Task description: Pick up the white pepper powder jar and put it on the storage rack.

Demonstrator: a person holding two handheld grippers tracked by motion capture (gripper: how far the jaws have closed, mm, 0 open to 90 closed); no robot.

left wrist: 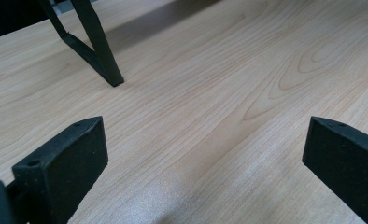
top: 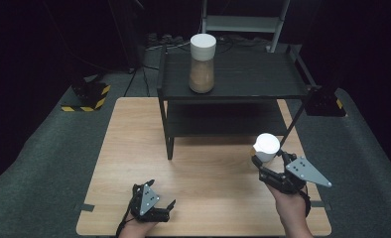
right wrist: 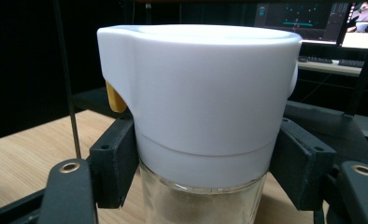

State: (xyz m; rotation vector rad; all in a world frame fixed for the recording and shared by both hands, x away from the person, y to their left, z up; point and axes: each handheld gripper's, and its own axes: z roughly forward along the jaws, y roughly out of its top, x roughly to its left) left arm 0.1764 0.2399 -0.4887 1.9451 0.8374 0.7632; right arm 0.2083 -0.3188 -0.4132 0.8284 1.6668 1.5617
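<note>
Right tool (top: 261, 159) at the near right of the wooden surface (top: 134, 148), pinching a glass shaker jar (top: 266, 147) with a white lid. In the right gripper view, black pads (right wrist: 114, 161) pressed against both sides of the jar (right wrist: 201, 140), just below the lid's lower band, where clear glass with a pale powder inside begins. Small yellow tab poking out under the lid's spout on the left. Jar upright, held just in front of the black two-tier shelf (top: 233, 84), near its right front leg; cannot tell whether its base touches the wood.

Left tool (top: 166, 208) resting low at the near left of the surface, well apart from the jar. Spread wide in the left gripper view, pads (left wrist: 74, 158) at either edge with bare wood grain between them and a black shelf leg (left wrist: 102, 56) farther off.

Second jar (top: 202, 63), taller, white-capped and filled with brown powder, standing upright on the shelf's top tier, toward its left half.
</note>
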